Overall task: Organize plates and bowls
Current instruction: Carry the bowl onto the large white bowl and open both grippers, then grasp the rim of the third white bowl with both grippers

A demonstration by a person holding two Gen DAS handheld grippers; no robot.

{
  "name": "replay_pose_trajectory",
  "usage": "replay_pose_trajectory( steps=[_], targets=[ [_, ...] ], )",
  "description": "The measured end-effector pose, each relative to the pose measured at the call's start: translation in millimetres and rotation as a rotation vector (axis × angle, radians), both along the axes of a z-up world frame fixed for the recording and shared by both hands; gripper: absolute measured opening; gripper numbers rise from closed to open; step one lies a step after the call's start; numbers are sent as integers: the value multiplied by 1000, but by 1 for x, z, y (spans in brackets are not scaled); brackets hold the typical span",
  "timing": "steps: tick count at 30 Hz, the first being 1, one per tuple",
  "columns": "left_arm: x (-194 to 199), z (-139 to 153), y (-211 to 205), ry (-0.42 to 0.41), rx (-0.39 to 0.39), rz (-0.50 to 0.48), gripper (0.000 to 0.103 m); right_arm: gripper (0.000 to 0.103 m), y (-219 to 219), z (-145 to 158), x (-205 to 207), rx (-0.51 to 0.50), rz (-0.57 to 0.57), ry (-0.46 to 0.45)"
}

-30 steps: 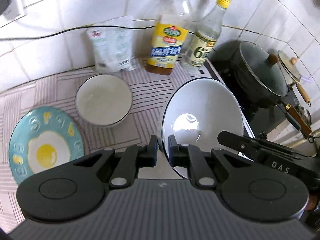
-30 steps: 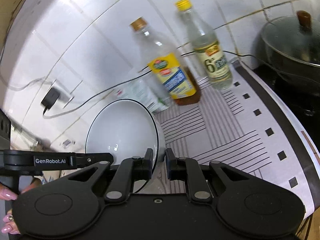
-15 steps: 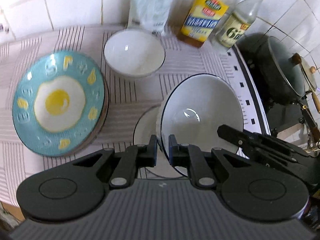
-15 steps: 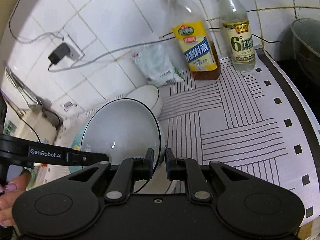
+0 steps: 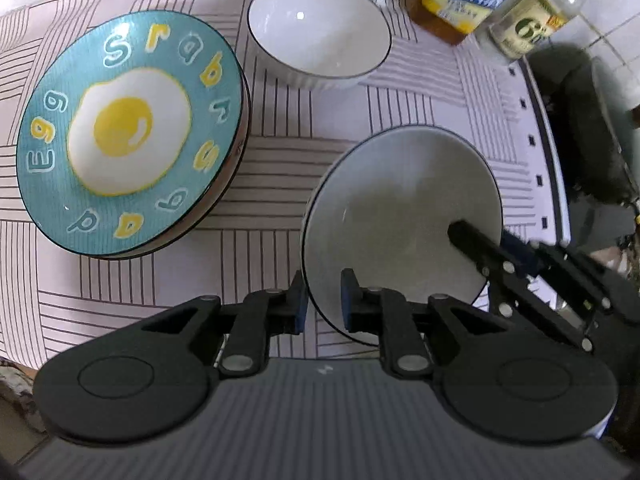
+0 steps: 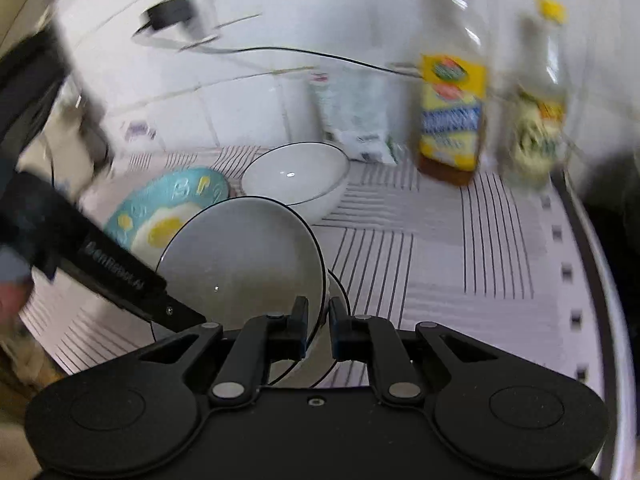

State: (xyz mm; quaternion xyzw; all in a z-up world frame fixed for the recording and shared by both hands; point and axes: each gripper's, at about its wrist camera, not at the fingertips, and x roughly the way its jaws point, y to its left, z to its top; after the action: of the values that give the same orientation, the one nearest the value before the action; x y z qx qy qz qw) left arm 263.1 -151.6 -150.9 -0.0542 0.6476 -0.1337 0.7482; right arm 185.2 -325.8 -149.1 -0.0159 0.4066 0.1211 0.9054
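A white bowl with a dark rim [image 5: 396,216] is held tilted above the striped counter by both grippers. My left gripper [image 5: 323,304] is shut on its near rim. My right gripper [image 6: 318,326] is shut on the opposite rim of the same bowl [image 6: 244,256]. A second white bowl [image 5: 320,28] stands upright at the back; it also shows in the right wrist view [image 6: 296,180]. A teal fried-egg plate [image 5: 124,132] lies on a stack at the left, also seen in the right wrist view [image 6: 160,216]. Another dish edge [image 6: 338,300] shows under the held bowl.
An oil bottle [image 6: 452,100], a vinegar bottle [image 6: 540,96] and a white pouch [image 6: 356,120] stand along the tiled back wall. A black lidded pot [image 5: 584,128] sits on the stove at the right. A cable and plug [image 6: 168,16] hang on the wall.
Both grippers have carried the white bowl lower and forward over the counter. The left view now looks more steeply down; the right view swung left and is blurred.
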Motion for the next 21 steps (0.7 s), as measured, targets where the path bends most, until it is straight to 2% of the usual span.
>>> replay_pose_trajectory(
  steps=[9,11,18,21],
  targets=[
    [7,-7,-6,24,30,-36,19,13,15,-6,6,-181,49,-29],
    [8,-9,-7,29,13,-29,25,12,12,-6,8,-179,54,-30],
    [11,-9,-8,53,0,-39,27,13,14,-10,11,-203,85,-9],
    [14,3,-4,50,-4,-62,33,16,6,1,17,-136,78,17]
  ],
)
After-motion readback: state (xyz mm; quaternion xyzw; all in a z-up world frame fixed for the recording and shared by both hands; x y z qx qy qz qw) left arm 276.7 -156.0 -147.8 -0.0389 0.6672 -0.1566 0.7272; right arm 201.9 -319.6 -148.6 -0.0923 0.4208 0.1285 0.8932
